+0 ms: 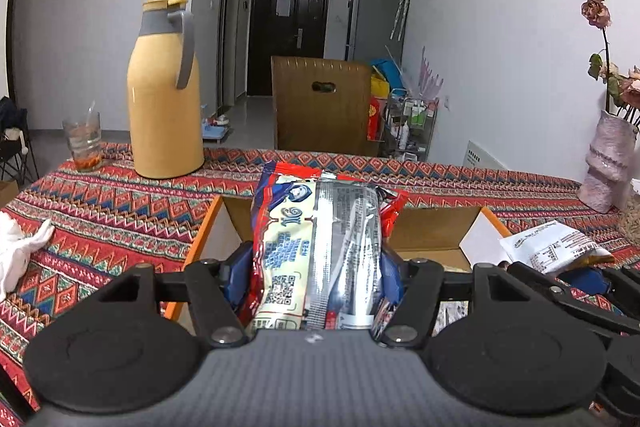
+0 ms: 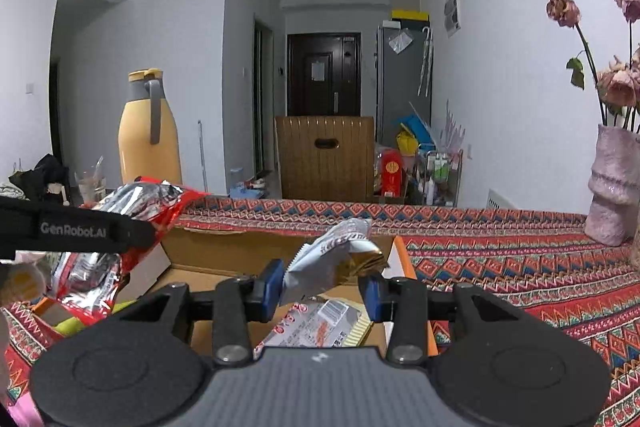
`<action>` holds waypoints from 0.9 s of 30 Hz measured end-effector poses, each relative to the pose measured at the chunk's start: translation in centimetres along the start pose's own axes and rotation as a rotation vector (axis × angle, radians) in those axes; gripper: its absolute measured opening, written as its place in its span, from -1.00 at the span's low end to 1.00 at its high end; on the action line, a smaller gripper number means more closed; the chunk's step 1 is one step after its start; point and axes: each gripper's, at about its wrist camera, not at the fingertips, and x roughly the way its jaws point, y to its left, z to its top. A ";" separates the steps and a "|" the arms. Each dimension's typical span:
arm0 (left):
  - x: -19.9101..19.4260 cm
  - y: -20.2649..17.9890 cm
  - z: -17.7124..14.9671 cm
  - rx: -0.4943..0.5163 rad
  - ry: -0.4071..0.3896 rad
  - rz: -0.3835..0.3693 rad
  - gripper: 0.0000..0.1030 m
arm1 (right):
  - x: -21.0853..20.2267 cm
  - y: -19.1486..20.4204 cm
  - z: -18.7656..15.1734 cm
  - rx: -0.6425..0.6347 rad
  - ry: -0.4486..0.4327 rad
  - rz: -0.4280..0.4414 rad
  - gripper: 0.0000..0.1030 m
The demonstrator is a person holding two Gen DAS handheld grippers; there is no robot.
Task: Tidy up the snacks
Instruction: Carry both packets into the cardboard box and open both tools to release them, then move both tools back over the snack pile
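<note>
Left wrist view: the left tongs (image 1: 316, 267) are clamped about half open on a red and cream snack bag (image 1: 316, 247), held upright just over the near edge of the cardboard box (image 1: 432, 227) on the patterned counter (image 1: 120, 211), with the yellow thermos (image 1: 164, 95) well behind the box. Right wrist view: the right tongs (image 2: 322, 291) are pinched narrower on a small white and gold packet (image 2: 336, 259) right above that box, where another pink-printed packet (image 2: 320, 327) already lies inside. Looks like the drop-in step for both, so next I'd guess each needs lowering into the box before letting go.
</note>
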 end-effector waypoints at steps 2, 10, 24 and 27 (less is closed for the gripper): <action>0.1 0.1 -0.2 0.006 0.011 -0.012 0.25 | 0.4 -0.1 -0.1 -0.001 0.011 0.000 -0.20; -1.3 0.3 -0.3 -0.013 -0.042 -0.004 1.00 | 0.5 -0.2 -0.5 0.006 0.017 -0.003 0.82; -2.0 0.1 -0.1 -0.010 -0.057 -0.011 1.00 | -0.4 -1.0 -0.2 0.044 -0.004 -0.023 1.00; -2.4 -0.1 0.2 -0.006 -0.059 -0.007 1.00 | -0.7 -1.2 0.1 0.049 -0.014 -0.027 1.00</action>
